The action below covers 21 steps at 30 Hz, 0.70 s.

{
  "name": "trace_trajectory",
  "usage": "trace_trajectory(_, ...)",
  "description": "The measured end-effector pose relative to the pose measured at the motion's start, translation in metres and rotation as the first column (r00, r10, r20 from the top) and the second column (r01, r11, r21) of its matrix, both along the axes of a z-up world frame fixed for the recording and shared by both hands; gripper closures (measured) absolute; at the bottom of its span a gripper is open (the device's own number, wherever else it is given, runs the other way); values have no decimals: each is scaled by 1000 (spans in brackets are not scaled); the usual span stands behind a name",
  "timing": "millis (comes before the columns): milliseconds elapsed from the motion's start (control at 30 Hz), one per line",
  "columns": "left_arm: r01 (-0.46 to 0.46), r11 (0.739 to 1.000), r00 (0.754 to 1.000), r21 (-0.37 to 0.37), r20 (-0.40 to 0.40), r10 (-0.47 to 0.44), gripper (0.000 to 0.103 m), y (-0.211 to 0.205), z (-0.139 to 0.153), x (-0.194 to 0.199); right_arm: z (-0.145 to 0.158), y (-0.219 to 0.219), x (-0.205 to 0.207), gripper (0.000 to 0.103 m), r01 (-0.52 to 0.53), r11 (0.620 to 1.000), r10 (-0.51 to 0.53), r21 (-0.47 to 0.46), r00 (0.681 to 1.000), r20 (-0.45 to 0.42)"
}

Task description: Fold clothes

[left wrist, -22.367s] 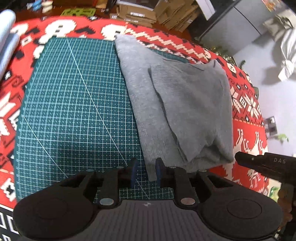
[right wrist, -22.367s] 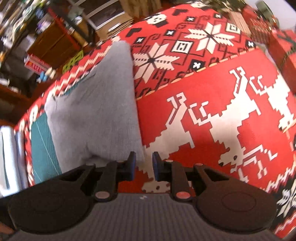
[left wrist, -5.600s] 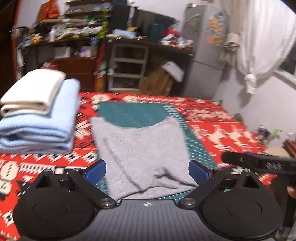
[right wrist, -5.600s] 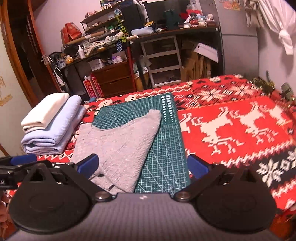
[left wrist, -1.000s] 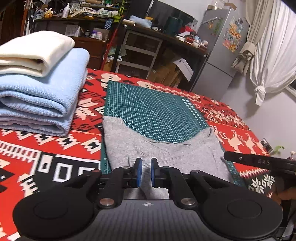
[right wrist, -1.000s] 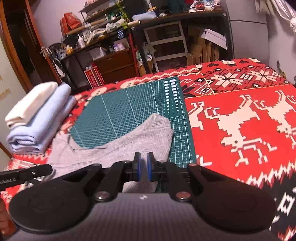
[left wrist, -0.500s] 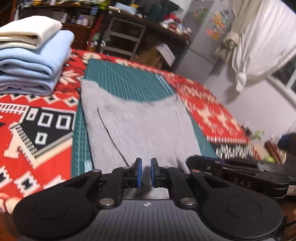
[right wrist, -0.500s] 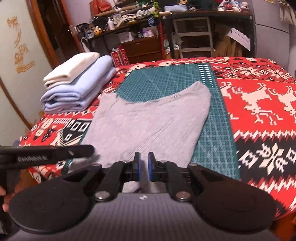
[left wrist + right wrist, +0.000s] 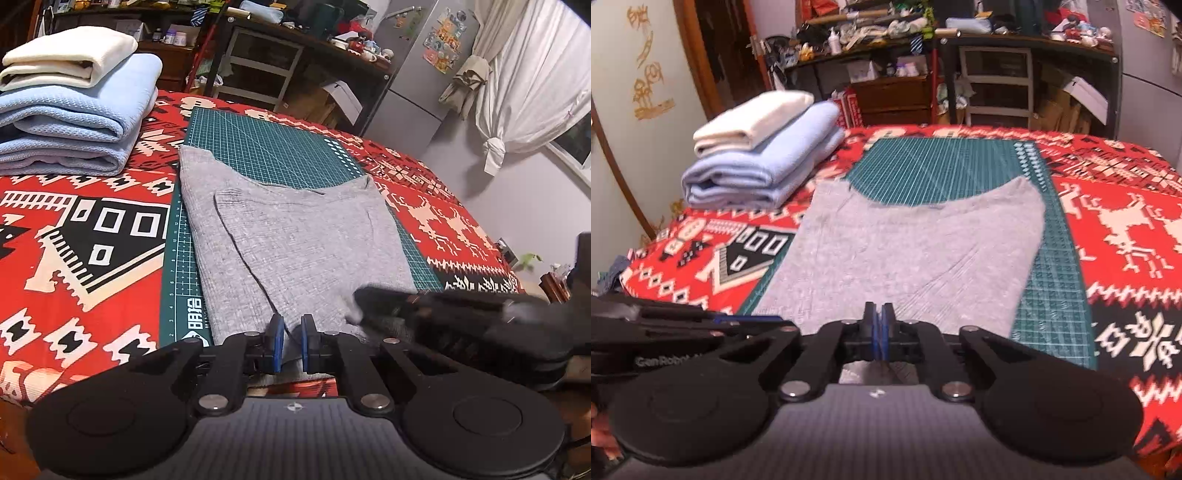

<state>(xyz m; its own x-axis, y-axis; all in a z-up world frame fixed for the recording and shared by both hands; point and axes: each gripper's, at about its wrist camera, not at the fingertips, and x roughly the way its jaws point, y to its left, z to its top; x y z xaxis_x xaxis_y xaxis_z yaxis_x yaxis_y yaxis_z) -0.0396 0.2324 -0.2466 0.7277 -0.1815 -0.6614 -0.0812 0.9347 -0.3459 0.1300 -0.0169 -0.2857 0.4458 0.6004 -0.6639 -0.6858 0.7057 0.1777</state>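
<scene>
Left wrist view: the left gripper [image 9: 291, 341] has its blue-padded fingers [image 9: 276, 343] drawn nearly together, pinching the near hem of the grey knitted garment [image 9: 295, 240]. The garment lies flat on a green cutting mat [image 9: 258, 147], which rests on a red patterned cloth [image 9: 85, 229] covering the worktop. Its far edge dips in a curve, exposing the mat beyond. A folded-in panel shows as a seam line running from upper left toward the near hem. The right gripper [image 9: 360, 297] enters from the right, blurred, its tip over the garment's near right corner. A stack of folded items sits at far left: a cream towel [image 9: 70, 55] on top of a light blue blanket [image 9: 74, 114]. A grey refrigerator [image 9: 417, 70] and white curtain [image 9: 528, 74] stand behind.

Right wrist view: the right gripper [image 9: 878, 332] has its fingers [image 9: 868, 330] pressed fully together; grey fabric is visible under them, but whether any is caught between the pads cannot be told. The grey knitted garment [image 9: 905, 251] spreads ahead on the green cutting mat [image 9: 945, 162]. The left gripper [image 9: 764, 320] lies at lower left, at the garment's near left corner. The cream towel [image 9: 753, 118] and light blue blanket [image 9: 764, 166] sit at far left.
</scene>
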Motion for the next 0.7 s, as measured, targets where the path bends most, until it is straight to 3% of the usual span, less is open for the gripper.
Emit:
trace_trajectory(533, 5, 999, 1000, 31, -7, -5, 95, -5, 0, 0, -10, -2, -8, 101, 1, 1000, -1, 6, 998, -56)
trace_trajectory(700, 17, 998, 1000, 56, 15, -18, 95, -12, 9, 0, 1, -13, -8, 101, 22, 999, -20, 37, 998, -56)
